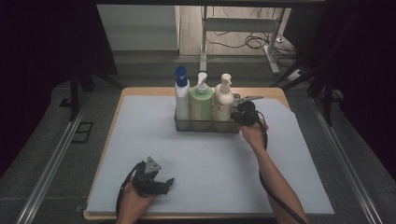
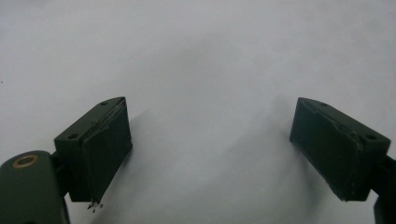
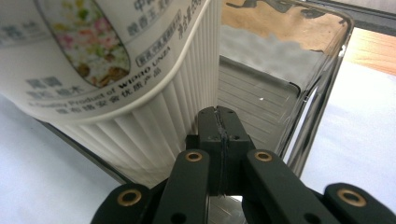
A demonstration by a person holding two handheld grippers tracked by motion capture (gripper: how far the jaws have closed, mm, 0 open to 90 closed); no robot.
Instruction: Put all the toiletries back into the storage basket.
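While my right gripper [image 3: 218,122] sits with jaws pressed together on the clear tray's [image 3: 322,84] wall beside the cream bottle [image 3: 116,65], tray at the table's far middle, my left gripper [image 2: 210,149] rests spread wide over the white mat [image 2: 201,56].

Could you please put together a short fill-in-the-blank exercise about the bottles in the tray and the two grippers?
1. The clear tray holds ____ pump bottles in a row.
2. The middle bottle is ____ in colour.
3. The right gripper has its jaws ____, at the tray wall beside the cream bottle.
4. The left gripper has its jaws ____ over the grey mat.

Missing words: three; green; shut; open
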